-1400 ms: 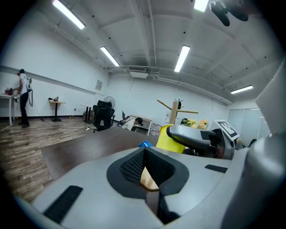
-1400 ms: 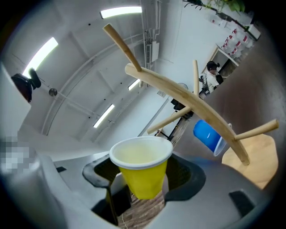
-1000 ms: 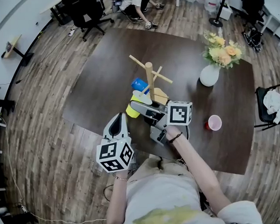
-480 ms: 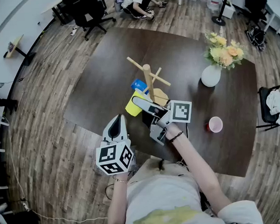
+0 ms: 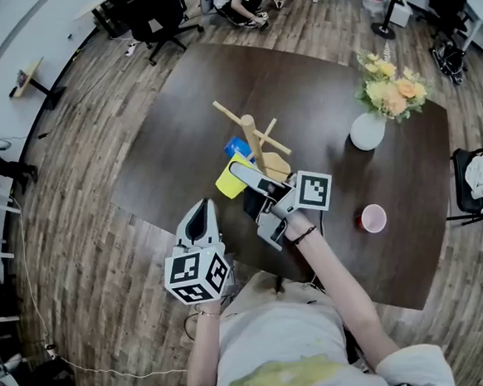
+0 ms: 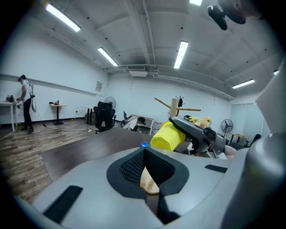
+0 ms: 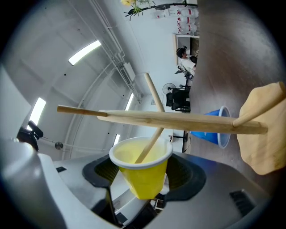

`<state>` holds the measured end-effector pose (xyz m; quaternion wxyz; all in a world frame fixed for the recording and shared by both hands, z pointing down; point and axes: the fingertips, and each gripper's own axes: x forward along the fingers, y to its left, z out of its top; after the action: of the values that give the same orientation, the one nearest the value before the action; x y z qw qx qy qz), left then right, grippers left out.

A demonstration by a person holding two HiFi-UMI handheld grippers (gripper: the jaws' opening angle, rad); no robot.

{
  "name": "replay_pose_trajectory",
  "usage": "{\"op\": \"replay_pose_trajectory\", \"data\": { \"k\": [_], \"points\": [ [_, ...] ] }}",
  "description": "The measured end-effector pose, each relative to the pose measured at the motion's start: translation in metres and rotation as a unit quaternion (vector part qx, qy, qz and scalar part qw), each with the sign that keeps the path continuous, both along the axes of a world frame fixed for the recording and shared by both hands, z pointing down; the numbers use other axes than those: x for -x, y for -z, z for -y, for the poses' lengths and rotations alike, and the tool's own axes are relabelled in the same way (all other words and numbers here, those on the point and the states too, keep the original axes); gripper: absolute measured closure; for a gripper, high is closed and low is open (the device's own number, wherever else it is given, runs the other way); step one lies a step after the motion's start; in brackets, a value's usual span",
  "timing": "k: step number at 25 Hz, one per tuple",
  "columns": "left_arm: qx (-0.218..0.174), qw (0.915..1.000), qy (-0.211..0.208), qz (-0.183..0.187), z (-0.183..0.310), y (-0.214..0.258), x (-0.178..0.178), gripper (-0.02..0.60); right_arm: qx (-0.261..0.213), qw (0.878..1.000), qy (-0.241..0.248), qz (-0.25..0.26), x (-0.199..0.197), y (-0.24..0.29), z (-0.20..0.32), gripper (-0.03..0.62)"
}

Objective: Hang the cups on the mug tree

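The wooden mug tree (image 5: 255,139) stands mid-table with slanted pegs. My right gripper (image 5: 238,171) is shut on a yellow cup (image 5: 229,181) right beside the tree's post. In the right gripper view the yellow cup (image 7: 141,169) sits between the jaws with its mouth facing the tree post (image 7: 178,120), and a thin peg (image 7: 149,139) reaches into the cup. A blue cup (image 5: 237,146) lies on the table behind the tree. My left gripper (image 5: 200,208) hovers at the near table edge, jaws together and holding nothing; the yellow cup (image 6: 167,135) shows ahead of it.
A pink cup (image 5: 373,217) stands on the dark table (image 5: 179,135) to the right. A white vase of flowers (image 5: 367,131) is at the far right. Office chairs and a crouching person are on the floor beyond the far edge.
My right gripper has rolled with the yellow cup and carried it slightly closer to the tree's post. The left gripper has stayed put.
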<state>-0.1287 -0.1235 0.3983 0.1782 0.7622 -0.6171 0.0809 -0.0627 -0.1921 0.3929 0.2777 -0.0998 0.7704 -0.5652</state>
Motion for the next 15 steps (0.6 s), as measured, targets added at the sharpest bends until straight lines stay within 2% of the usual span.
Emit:
{"op": "replay_pose_trajectory", "data": {
  "k": [15],
  "points": [
    [0.014,0.9998,0.009,0.009,0.015,-0.006,-0.005,0.566,0.056,0.997,0.001,0.061,-0.01,-0.01,0.018,0.283]
  ]
}}
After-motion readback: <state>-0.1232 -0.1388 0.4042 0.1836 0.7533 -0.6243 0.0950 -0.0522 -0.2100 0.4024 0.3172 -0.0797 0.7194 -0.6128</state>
